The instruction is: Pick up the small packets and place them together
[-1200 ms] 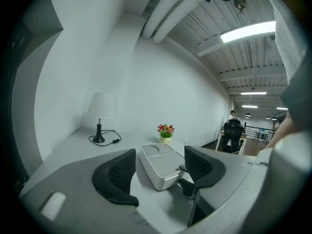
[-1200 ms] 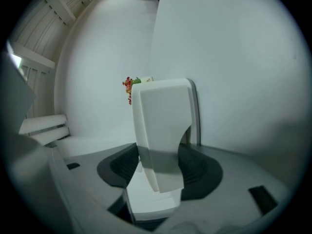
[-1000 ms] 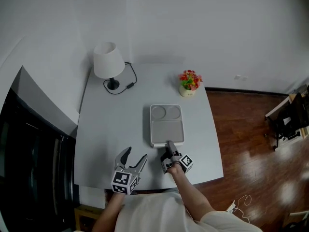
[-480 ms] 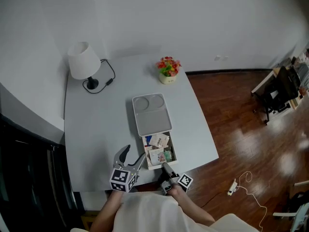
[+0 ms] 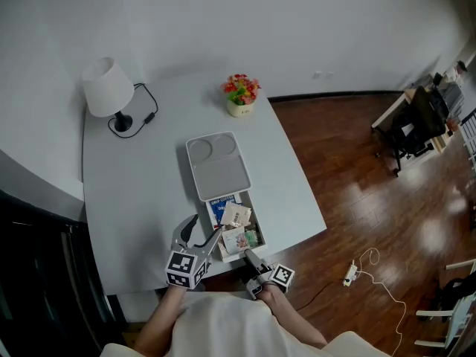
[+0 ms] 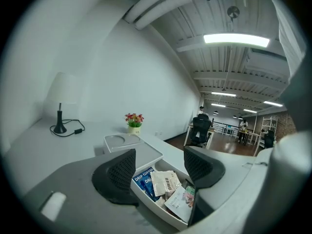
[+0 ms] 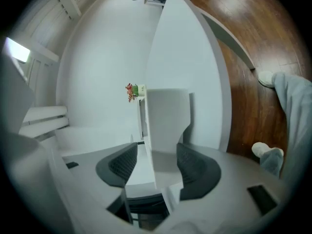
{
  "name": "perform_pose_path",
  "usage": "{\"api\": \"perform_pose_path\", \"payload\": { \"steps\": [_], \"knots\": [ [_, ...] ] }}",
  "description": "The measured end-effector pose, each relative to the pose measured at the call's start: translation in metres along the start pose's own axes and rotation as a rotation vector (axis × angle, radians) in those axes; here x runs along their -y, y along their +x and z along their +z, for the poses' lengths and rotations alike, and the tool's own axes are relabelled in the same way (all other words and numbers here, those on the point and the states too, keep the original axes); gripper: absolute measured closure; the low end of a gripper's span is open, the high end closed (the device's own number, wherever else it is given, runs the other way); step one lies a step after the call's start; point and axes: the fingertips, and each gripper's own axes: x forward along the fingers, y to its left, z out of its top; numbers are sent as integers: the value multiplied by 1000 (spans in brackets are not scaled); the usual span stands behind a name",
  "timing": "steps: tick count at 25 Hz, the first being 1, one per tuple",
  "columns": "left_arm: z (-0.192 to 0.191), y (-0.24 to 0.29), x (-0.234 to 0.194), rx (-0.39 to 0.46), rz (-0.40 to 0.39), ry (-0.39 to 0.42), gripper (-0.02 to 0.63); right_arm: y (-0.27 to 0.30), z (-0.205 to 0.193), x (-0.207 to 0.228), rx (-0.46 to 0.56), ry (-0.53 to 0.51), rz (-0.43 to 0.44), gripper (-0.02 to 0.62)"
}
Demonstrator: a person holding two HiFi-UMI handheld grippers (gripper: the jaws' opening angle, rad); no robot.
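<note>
Grey table (image 5: 134, 184) against a white wall, wood floor (image 5: 357, 169) off to the right. From the head view: lamp (image 5: 108, 88) at the far left corner, flowers (image 5: 240, 95) at the back, and a white box (image 5: 217, 166) in the middle with its near end open. The packets (image 5: 234, 225) are all piled in that open end, a blue one at the back and pale ones on top. Left gripper (image 5: 202, 233) sits just left of the open end, right gripper (image 5: 250, 259) right at the box's near edge.

Left gripper view: jaws spread wide and holding nothing, left gripper (image 6: 158, 167) hanging just above the packets (image 6: 163, 182), which show in the gap between the jaws. Box (image 6: 131, 145) lid behind them, lamp (image 6: 61, 101) and flowers (image 6: 133, 120) further back.

Right gripper view: it's rolled sideways, so everything looks tilted. Right gripper (image 7: 155, 162) jaws are about half apart and opening, with the box's (image 7: 168, 116) near end standing between them. There's a clear gap at the left pad, and the right one is close to the wall, so no real grip. Flowers (image 7: 132, 91) are tiny in the distance.
</note>
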Motion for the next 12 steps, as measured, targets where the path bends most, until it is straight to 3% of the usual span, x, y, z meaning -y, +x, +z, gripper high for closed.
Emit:
{"api": "perform_pose_path", "payload": {
  "steps": [2,5,8,12],
  "knots": [
    [0,0,-2,0,5,1,298,-2,2,0,-53,-56,-44,273],
    [0,-1,-6,1,23,0,298,-20,24,-2,-36,-170,-119,275],
    [2,-1,-10,5,41,-4,298,-42,59,-13,28,-266,-129,275],
    [4,2,-14,3,57,3,298,-52,97,-52,46,-555,-149,275]
  ]
}}
